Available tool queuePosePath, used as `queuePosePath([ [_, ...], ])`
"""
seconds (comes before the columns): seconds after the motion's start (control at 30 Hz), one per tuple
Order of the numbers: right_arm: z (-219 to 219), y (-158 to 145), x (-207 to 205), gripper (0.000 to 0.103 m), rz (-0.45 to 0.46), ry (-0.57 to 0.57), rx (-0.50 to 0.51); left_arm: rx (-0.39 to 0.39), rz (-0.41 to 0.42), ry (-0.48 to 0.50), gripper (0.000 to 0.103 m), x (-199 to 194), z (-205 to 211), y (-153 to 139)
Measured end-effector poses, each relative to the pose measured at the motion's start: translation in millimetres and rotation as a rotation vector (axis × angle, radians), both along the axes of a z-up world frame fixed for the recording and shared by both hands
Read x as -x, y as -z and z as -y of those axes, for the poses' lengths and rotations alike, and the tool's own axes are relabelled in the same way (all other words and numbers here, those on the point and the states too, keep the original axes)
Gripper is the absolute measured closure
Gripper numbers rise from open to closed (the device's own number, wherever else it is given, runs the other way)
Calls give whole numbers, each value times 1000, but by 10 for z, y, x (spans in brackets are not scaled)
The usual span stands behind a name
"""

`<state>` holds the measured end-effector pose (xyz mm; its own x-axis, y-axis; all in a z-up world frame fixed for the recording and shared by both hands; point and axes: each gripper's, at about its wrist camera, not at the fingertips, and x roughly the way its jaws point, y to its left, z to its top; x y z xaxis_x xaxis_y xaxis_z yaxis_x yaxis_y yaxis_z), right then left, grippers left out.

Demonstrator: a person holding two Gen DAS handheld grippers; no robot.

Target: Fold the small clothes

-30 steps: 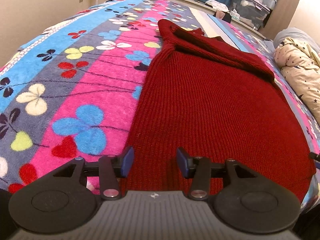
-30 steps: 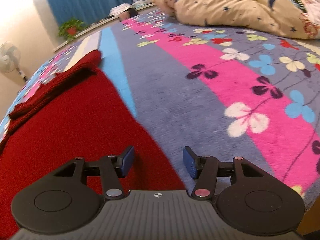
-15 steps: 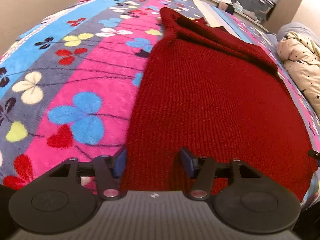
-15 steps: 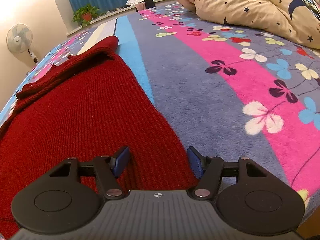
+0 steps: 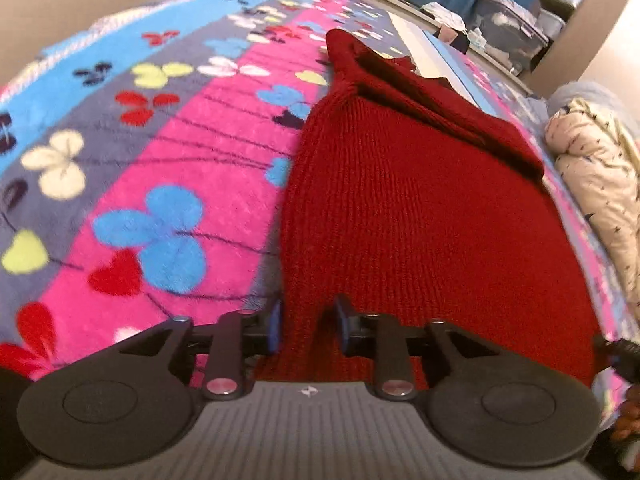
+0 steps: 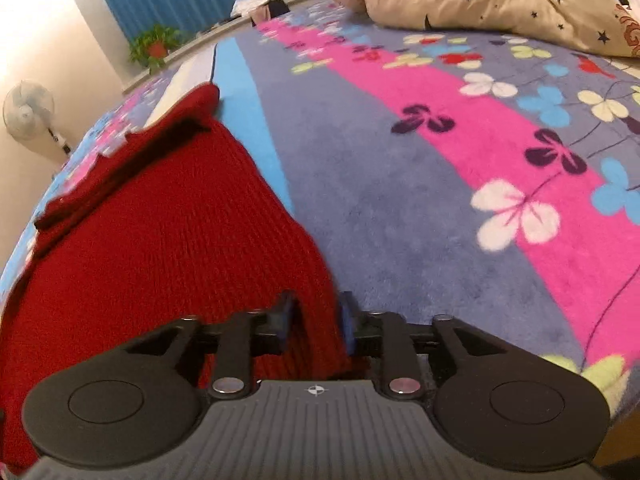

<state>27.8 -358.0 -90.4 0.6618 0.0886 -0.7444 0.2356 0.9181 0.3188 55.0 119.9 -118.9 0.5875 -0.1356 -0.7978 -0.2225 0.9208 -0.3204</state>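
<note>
Closing both grippers on the near hem of the red knit sweater right now, one on each bottom corner. My left gripper has the left corner bunched between its blue pads and the jaws are narrowing on it. My right gripper has the right corner the same way, jaws coming in with knit between them. Can't say either pinch is fully tight yet.

What matters for the next bit: the sweater runs lengthwise straight away from me on the flowery blanket, with the sleeves already folded across the far end. So the fold I'd guess at is hem up and over toward that far end, both hands travelling together along the long axis.

Room looks fine. Bare blanket on either side, the star-print duvet well off to the right, nothing lying on the sweater itself.
</note>
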Motion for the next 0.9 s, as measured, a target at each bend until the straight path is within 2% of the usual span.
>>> queuePosePath([
  [0.07, -26, -5, 2, 70, 3, -15, 12, 17, -13, 12, 62, -5, 11, 30],
  [0.17, -32, -2, 12, 68, 2, -21, 0, -6, -14, 35, 62, -24, 46, 27],
  [0.23, -43, -16, 26, 71, 10, -40, -13, -22, 18, 34, 86, -6, 45, -21],
  [0.27, -44, -28, 38, 78, 22, -47, -17, -22, 54, 32, 92, 36, 55, -81],
  [0.33, -27, -62, 63, 87, 53, -52, -37, 8, 129, 35, 92, 97, 23, -173],
  [0.4, 9, -88, 66, 87, 74, -46, -66, 13, 135, 36, 91, 119, 20, -189],
  [0.43, 20, -81, 55, 86, 67, -40, -71, 15, 105, 29, 90, 103, 18, -152],
  [0.47, 21, -63, 43, 85, 52, -34, -70, 20, 62, 26, 84, 75, 17, -96],
  [0.5, 16, -41, 33, 83, 38, -30, -68, 43, 2, 26, 71, 38, 7, -9],
  [0.53, 3, -25, 27, 83, 28, -32, -68, 52, -27, 24, 67, 16, 0, 39],
  [0.6, -28, -13, 19, 82, 19, -50, -61, 30, -32, 32, 67, 1, 30, 40],
  [0.67, -54, -21, 24, 83, 23, -64, -42, 8, -21, 44, 72, 5, 62, 18],
  [0.7, -60, -25, 31, 83, 26, -65, -41, -5, -13, 45, 83, 16, 70, 2],
  [0.73, -51, -31, 35, 86, 29, -62, -43, -14, -3, 44, 90, 24, 75, -16],
  [0.9, 41, -184, 113, 91, 102, -39, -106, 27, 83, 46, 92, 101, 4, -213],
])
